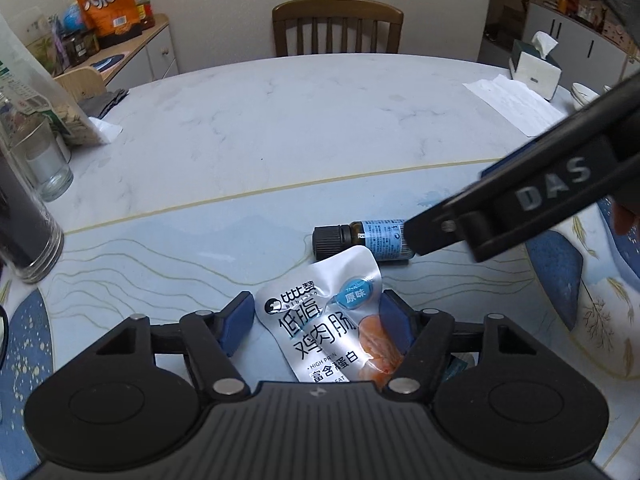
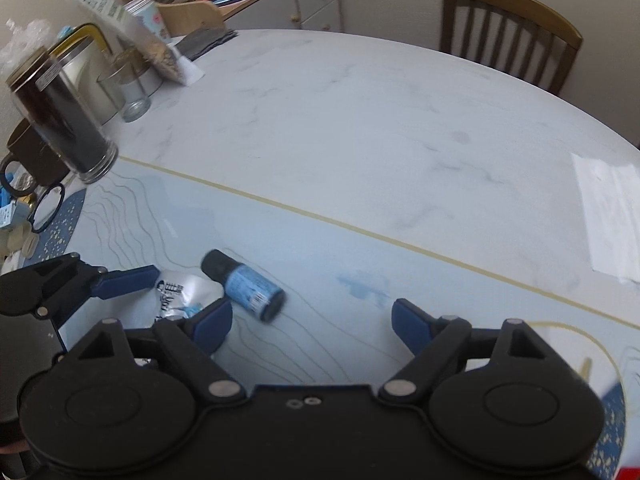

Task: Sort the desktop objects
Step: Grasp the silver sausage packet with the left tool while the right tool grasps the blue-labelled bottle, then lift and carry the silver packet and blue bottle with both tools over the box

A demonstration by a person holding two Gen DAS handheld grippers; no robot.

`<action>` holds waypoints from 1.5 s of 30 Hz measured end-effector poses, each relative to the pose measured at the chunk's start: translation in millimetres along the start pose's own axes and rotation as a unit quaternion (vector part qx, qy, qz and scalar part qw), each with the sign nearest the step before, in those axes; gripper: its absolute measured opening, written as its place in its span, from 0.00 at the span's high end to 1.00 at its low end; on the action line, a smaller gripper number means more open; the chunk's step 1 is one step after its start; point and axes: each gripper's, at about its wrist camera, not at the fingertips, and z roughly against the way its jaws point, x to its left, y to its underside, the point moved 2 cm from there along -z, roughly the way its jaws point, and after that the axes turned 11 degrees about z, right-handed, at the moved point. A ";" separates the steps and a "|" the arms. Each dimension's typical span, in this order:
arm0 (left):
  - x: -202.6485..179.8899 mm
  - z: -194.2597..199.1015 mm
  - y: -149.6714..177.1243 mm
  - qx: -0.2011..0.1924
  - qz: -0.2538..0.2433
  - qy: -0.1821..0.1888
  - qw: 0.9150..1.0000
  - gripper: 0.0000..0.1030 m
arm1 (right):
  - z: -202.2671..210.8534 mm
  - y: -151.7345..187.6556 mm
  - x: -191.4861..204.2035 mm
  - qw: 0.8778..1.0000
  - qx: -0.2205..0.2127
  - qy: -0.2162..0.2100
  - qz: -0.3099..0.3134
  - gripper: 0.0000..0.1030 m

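The left gripper (image 1: pixel 316 324) stands wide around a silver snack pouch (image 1: pixel 324 320), its blue pads at each side; actual contact can't be told. Just beyond the pouch lies a small blue-labelled bottle (image 1: pixel 362 240), capped. The right gripper (image 2: pixel 312 322), spread wide and empty, hovers beside the bottle. Far left of the pouch, a tall jar (image 2: pixel 60 116) holds something dark.

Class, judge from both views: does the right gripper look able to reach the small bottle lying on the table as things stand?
Probably yes. The right gripper is open and the small bottle lies just ahead, left of its centre line, with bare table between. The silver snack pouch touches the bottle's near side but leaves its top uncovered.
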 end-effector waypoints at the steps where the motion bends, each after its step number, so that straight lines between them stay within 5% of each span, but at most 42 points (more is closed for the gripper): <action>1: 1.1 -0.1 0.0 -0.002 -0.002 0.002 1.000 0.34 | -2.4 -2.0 2.4 1.000 0.001 -0.001 0.005 0.18; 16: 30.8 -5.7 -15.4 0.006 0.019 -0.017 1.000 0.29 | -30.7 -13.5 20.6 0.999 0.023 0.000 0.039 0.29; 18: 28.8 -5.1 -13.8 0.013 0.023 -0.028 0.999 0.19 | -31.2 -14.3 24.1 0.998 0.021 0.003 0.051 0.33; 24: 26.2 -3.0 -5.9 0.007 0.037 -0.031 0.999 0.18 | -30.2 -15.9 28.2 0.998 0.015 0.015 0.065 0.50; 26: 25.3 -1.7 -5.2 0.002 0.038 -0.031 0.999 0.23 | -29.6 -14.8 28.0 0.997 0.013 0.028 0.068 0.61; 29: 22.5 1.5 -5.2 -0.005 0.033 -0.028 0.999 0.44 | -28.3 -14.2 23.2 0.998 0.013 0.038 0.052 0.76; 45: 21.6 8.6 -8.4 -0.025 0.039 -0.021 0.999 0.78 | -14.5 9.0 14.8 0.998 0.026 0.062 0.011 0.78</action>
